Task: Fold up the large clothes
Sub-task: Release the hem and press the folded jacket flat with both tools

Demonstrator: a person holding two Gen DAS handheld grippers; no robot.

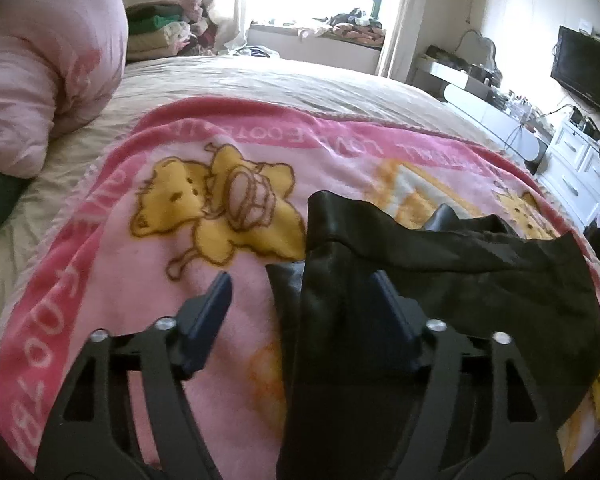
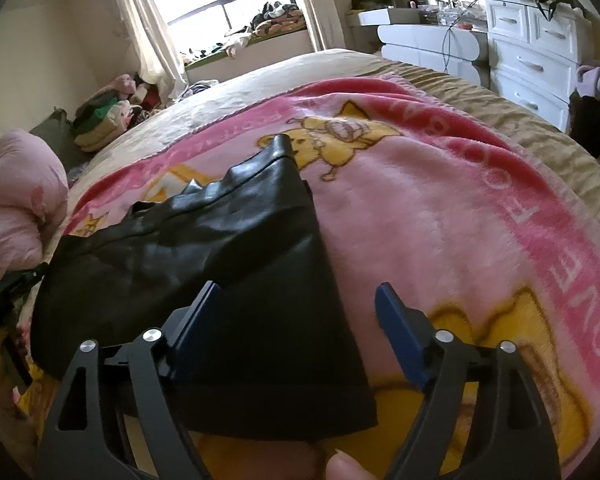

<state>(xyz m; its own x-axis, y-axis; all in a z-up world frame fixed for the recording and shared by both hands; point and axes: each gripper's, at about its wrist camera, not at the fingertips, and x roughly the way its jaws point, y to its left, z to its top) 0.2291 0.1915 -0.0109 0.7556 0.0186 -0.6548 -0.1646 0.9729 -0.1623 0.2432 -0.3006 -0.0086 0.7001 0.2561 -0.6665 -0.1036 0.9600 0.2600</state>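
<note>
Black garment spread on the pink blanket, both grippers wide and empty.

The pink cartoon blanket (image 1: 112,248) covers the bed; on it, toward its near edge, lies the black leather-look garment (image 2: 220,248), partly folded. The left gripper (image 1: 304,292) hovers over the garment's left edge on the blanket, jaws spread, pads clear of the cloth. The right gripper (image 2: 298,300) straddles its right edge, likewise parted, gripping nothing.
</note>
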